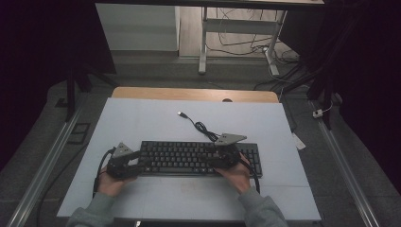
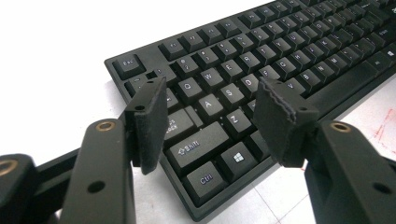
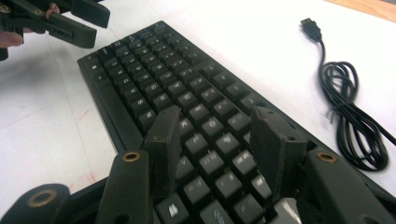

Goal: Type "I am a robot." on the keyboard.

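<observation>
I see the white table (image 1: 142, 118) carrying a black keyboard (image 1: 198, 157) that lies near its front edge, midway between the side edges. Its coiled cable (image 1: 204, 128) trails toward the back edge. My left gripper (image 2: 210, 123) hangs over the keyboard's left end, jaws wide apart, gripping nothing. My right gripper (image 3: 215, 149) hovers above the right-hand keys, likewise spread and empty.

Black keyboard (image 1: 198, 157), black cable (image 1: 201, 126), table (image 1: 142, 118) seemingly pale blue-white.
</observation>
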Demonstrator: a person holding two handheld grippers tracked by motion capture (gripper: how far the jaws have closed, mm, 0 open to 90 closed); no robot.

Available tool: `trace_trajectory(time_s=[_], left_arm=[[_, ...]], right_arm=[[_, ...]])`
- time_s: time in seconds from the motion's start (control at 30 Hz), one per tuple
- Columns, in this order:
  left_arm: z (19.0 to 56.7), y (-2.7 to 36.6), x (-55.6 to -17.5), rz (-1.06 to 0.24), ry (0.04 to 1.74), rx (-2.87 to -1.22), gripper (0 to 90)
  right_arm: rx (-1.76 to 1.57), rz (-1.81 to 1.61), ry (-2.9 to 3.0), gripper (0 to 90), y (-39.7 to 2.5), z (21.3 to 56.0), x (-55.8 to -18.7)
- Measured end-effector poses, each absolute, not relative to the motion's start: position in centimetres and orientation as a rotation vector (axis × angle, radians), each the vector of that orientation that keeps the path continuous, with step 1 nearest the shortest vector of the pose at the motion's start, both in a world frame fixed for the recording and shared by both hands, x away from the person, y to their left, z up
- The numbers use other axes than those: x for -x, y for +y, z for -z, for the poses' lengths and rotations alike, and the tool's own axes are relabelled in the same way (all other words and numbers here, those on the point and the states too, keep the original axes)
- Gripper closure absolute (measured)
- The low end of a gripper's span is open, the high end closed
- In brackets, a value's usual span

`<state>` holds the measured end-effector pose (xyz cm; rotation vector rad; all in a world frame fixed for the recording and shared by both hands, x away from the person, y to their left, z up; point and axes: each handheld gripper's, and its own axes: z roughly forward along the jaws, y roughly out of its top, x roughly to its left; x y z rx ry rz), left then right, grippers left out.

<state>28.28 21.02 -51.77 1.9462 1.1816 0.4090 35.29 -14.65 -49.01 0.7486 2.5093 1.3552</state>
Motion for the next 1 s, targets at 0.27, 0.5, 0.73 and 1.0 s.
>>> trace_trajectory(time_s=[0.27, 0.5, 0.73, 1.0], left_arm=[[51.8, 21.1, -28.3, -0.408, 1.181, -1.945, 41.2], [51.7, 21.1, -28.3, -0.404, 1.170, -1.946, 39.6], [51.5, 21.0, -28.2, -0.394, 1.150, -1.952, 38.9], [50.9, 20.5, -28.2, -0.381, 1.115, -1.972, 36.6]], right_arm=[[-0.777, -1.352, 2.484, 52.2, -17.4, 48.9, -34.4], [-0.799, -1.350, 2.468, 52.2, -19.3, 49.1, -34.1], [-0.806, -1.348, 2.463, 52.3, -19.6, 49.2, -34.1], [-0.805, -1.350, 2.458, 52.3, -19.6, 49.2, -34.0]])
